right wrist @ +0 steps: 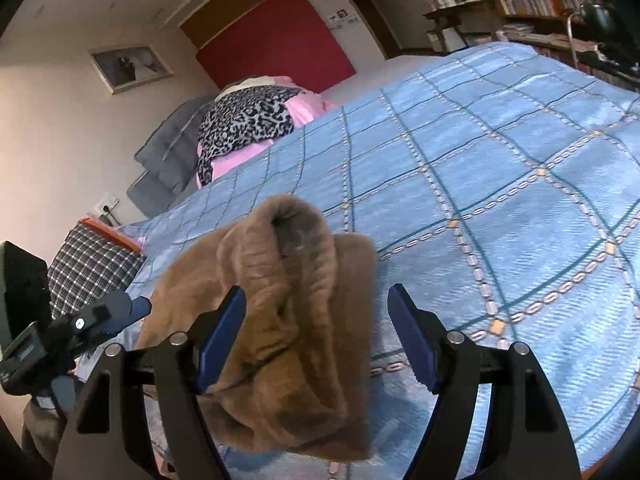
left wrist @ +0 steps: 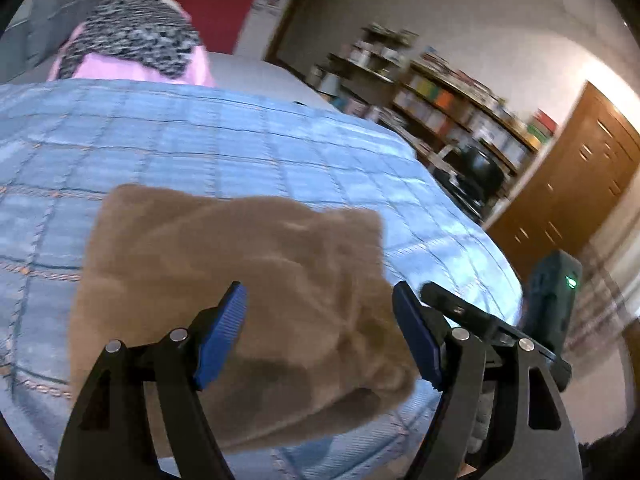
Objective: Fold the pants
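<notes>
The brown fleece pants [left wrist: 240, 280] lie folded into a compact bundle on the blue checked bedspread [left wrist: 180, 136]. In the right wrist view the pants [right wrist: 280, 320] show their rolled end pointing away. My left gripper [left wrist: 320, 328] is open and empty, hovering just above the near edge of the bundle. My right gripper [right wrist: 316, 332] is open and empty, above the right side of the bundle. The right gripper also shows in the left wrist view [left wrist: 492, 320], and the left gripper in the right wrist view [right wrist: 92, 320].
A pink and leopard-print pile [right wrist: 248, 120] and grey bedding [right wrist: 168, 152] lie at the bed's head. A checked cushion [right wrist: 92, 268] sits left of the bed. Bookshelves [left wrist: 448, 100] and a wooden door [left wrist: 572, 184] stand beyond the right bed edge.
</notes>
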{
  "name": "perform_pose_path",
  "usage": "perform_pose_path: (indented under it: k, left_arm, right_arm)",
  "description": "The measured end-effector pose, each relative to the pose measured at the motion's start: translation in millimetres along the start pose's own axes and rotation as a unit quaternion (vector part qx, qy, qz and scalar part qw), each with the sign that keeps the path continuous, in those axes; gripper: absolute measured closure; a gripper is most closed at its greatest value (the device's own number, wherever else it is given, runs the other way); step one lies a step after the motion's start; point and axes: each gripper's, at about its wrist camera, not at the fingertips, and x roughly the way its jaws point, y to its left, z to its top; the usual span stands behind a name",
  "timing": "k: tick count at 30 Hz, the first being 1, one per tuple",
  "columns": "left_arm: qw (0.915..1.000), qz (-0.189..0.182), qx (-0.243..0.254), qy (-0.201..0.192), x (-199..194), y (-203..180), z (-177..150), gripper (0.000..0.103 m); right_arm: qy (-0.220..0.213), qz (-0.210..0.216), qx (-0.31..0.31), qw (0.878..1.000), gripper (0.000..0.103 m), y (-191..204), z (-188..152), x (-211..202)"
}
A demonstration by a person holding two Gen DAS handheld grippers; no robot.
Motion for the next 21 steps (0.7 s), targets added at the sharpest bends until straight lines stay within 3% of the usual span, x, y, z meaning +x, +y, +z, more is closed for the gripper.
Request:
perform_pose_path:
  k: [5, 9, 11, 16, 21]
  left_arm:
    - [0.9991, 0.028, -0.033, -0.006, -7.7, 32.2, -0.8, 0.025]
    - [0.9986, 0.030, -0.043, -0.003, -8.8, 44.1, -4.3, 0.024]
    - [0.9986, 0.030, -0.043, 0.000, -7.1, 47.2, -5.9, 0.023]
    - [0.9984, 0.033, -0.046, 0.004, -4.5, 52.6, -8.9, 0.022]
    - [0.9984, 0.034, -0.045, -0.004, -5.5, 52.8, -3.9, 0.022]
  right_arm:
    - [0.023, 0.028, -0.011, 0.999, 0.049, 16.8, 0.7, 12.3]
    - [0.055, 0.016, -0.030, 0.998, 0.054, 25.3, -2.9, 32.9]
    - [0.072, 0.009, -0.030, 0.997, 0.069, 26.0, -6.9, 40.9]
    - [0.062, 0.017, -0.043, 0.997, 0.079, 32.8, -8.0, 30.7]
    - [0.046, 0.052, -0.038, 0.997, 0.080, 38.6, -0.9, -2.0]
